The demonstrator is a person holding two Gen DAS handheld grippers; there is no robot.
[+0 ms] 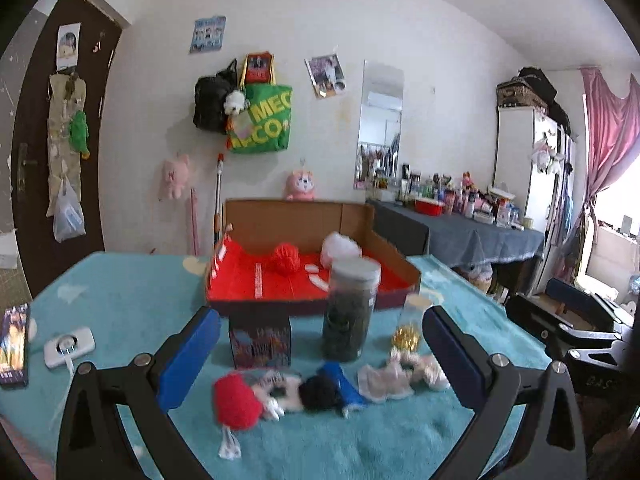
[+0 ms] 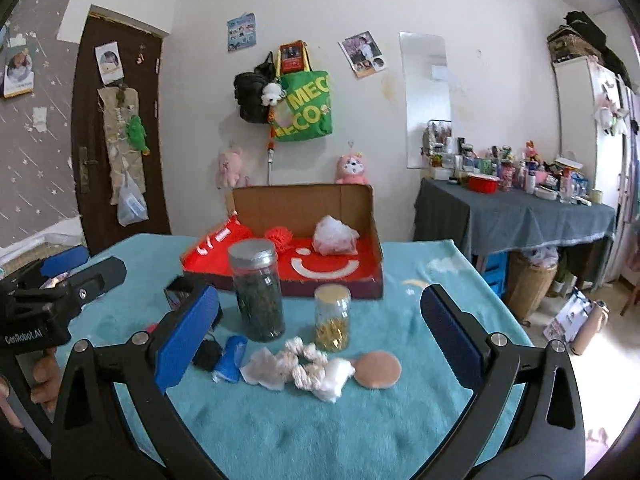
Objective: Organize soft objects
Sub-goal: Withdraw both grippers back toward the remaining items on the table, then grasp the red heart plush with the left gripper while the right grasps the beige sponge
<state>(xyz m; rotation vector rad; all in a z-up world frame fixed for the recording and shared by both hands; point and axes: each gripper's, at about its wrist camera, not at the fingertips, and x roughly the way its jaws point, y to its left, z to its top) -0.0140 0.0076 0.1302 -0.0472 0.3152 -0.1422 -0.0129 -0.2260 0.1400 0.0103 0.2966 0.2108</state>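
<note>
A: Hovering over the near edge of the table [image 1: 120,292], the left gripper [image 1: 320,344] has its blue pads [image 1: 188,356] spread wide with nothing between them. The right gripper [image 2: 320,328] is likewise spread apart and holds nothing.

B: What lies closest to the left one?

A: A row of soft things along the near edge: a red pompom [image 1: 236,400], then a black pompom [image 1: 318,392] touching a blue cloth [image 1: 344,384], then a white cloth [image 1: 380,380]. The frame is blurred, so I cannot tell the small white bits between them apart.

B: And in front of the right one?

A: A white scrunchie [image 2: 304,364] near the middle, with a cotton wad [image 2: 334,376] touching its right side and a round tan puff [image 2: 378,369] just beside that. On the scrunchie's left lies the white cloth [image 2: 264,370], then the blue cloth [image 2: 231,358] and the black pompom [image 2: 207,354].

B: Behind that row?

A: Two upright jars: a tall jar [image 2: 258,292] of dark green stuff with a grey lid, and a short jar [image 2: 333,316] partly filled with gold pieces. A small printed carton [image 1: 260,344] stands left of the tall jar.

B: Further back?

A: An open box [image 2: 372,248] with a red lining sits toward the far edge. Inside it are a red yarn ball [image 2: 280,238] and a white bag [image 2: 334,236], apart from each other, both near the back wall.

B: Anything at the left edge?

A: A white charger [image 1: 70,346] and a phone [image 1: 14,344].
</note>
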